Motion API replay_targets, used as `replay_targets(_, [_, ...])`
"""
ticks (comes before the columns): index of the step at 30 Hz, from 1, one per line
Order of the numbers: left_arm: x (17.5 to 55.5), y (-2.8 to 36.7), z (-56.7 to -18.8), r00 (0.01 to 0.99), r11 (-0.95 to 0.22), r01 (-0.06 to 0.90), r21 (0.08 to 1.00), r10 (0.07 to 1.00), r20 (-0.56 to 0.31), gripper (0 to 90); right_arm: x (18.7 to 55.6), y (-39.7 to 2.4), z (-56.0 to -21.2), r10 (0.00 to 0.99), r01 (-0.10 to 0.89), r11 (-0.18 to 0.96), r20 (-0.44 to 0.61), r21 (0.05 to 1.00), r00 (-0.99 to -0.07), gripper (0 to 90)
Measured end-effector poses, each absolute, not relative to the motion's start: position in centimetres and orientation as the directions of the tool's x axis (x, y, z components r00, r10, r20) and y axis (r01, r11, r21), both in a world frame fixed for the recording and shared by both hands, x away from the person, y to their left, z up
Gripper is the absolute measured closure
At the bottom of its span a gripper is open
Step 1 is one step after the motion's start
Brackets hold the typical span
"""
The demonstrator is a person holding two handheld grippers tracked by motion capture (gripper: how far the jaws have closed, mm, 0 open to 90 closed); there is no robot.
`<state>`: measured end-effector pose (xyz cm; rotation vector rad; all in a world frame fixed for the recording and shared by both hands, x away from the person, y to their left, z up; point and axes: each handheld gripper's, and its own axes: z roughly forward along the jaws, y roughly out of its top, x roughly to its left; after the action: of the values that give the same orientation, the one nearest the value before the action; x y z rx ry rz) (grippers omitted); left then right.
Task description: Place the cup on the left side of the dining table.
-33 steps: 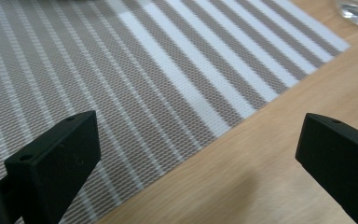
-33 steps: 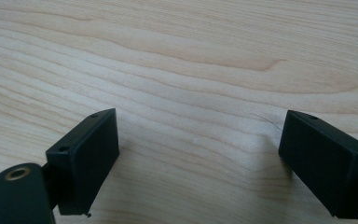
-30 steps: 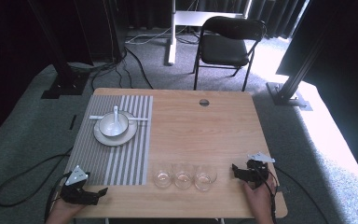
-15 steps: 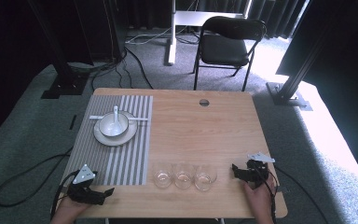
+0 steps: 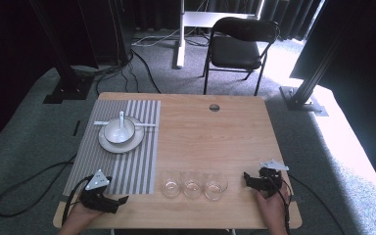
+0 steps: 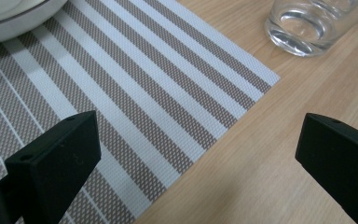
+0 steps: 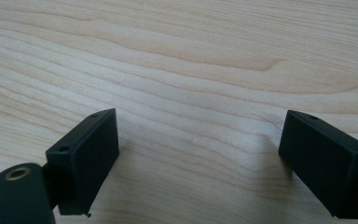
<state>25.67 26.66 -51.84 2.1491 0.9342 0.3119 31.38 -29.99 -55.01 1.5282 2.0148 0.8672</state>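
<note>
Three empty glasses (image 5: 192, 185) stand untouched in a row at the worktop's (image 5: 215, 132) near edge. The left hand-held gripper (image 5: 120, 201) and right hand-held gripper (image 5: 246, 177) flank them, jaws wide apart, holding nothing; work looks barely begun.

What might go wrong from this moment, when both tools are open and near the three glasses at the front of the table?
1. The three glasses stand in a tight row, perhaps touching. Gripping one may knock its neighbour.
2. The left tool sits over the corner of the striped mat. A low sideways move toward the left glass may catch and drag the mat, shifting the plate on it.
3. The row is near the table's front edge, so a pushed glass may fall.
</note>
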Motion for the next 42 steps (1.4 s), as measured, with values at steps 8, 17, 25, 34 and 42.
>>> replay_targets(8, [26.2, 25.2, -50.9, 0.734, -0.452, 0.488, 0.747, 0.676, -0.071, 1.9, 31.4, -30.0, -55.0, 0.962, 0.669, 0.183, 0.011, 0.721, -0.274, 11.5])
replay_targets(17, [26.7, 23.3, -50.1, 0.767, -0.484, 0.454, 0.748, 0.64, -0.051, 2.0, 31.4, -30.0, -55.0, 0.962, 0.669, 0.182, 0.011, 0.721, -0.274, 11.5])
replay_targets(25, [27.1, 21.9, -49.3, 0.793, -0.484, 0.433, 0.76, 0.606, -0.066, 2.0, 31.4, -30.0, -55.0, 0.962, 0.669, 0.183, 0.01, 0.721, -0.274, 11.5])
replay_targets(34, [27.0, 20.0, -47.7, 0.833, -0.497, 0.382, 0.78, 0.55, -0.058, 2.0, 31.4, -30.0, -55.0, 0.962, 0.669, 0.183, 0.011, 0.721, -0.274, 11.5])
replay_targets(42, [27.7, 18.1, -47.0, 0.855, -0.529, 0.349, 0.774, 0.517, -0.032, 2.0, 31.4, -30.0, -55.0, 0.962, 0.669, 0.183, 0.011, 0.721, -0.274, 11.5])
